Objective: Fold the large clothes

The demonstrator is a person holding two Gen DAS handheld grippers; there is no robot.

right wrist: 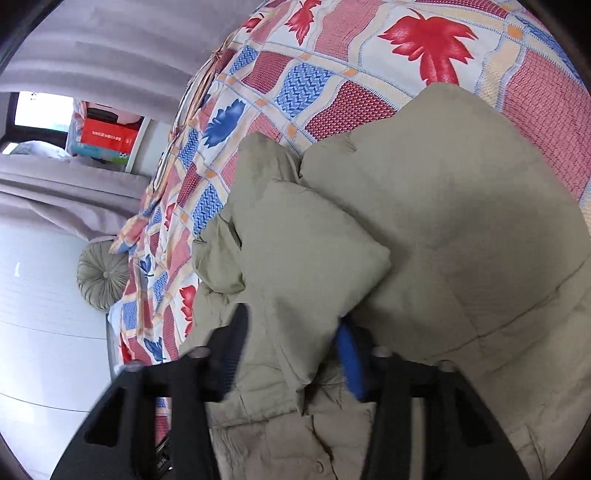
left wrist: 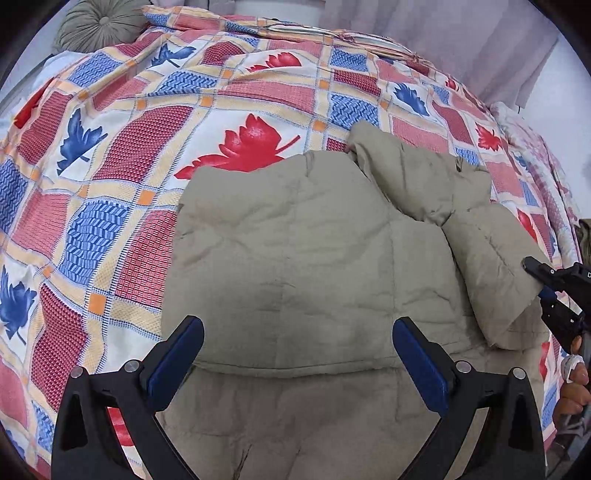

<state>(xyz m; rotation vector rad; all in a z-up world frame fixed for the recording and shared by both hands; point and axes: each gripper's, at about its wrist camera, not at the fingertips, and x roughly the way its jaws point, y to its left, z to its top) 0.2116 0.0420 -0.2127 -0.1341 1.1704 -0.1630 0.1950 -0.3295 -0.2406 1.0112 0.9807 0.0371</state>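
My left hand-held gripper (left wrist: 297,350) is spread wide with nothing between its blue pads (left wrist: 177,360); both fingers hang over the khaki padded jacket (left wrist: 303,251), and I cannot tell whether they touch the cloth. The jacket lies on the bed, on a bedspread (left wrist: 110,155) checked in red and blue with leaf prints, and it fills the space directly ahead of and beneath this hand-held gripper, its folded upper layer ending in a straight edge just between the fingertips. From the left wrist view, my right hand-held gripper (left wrist: 543,291) comes in at the far right, its dark tips at the end of the sleeve (left wrist: 495,266) that lies folded across the jacket's right side. In the right wrist view, the right hand-held gripper (right wrist: 291,343) has a thick bunch of that sleeve (right wrist: 306,258) between its fingers, part-closed around it, the blue pad (right wrist: 349,354) pressed against the fabric on one side. The picture is blurred there. A round grey-green cushion (left wrist: 99,26) sits at the far corner of the bed.
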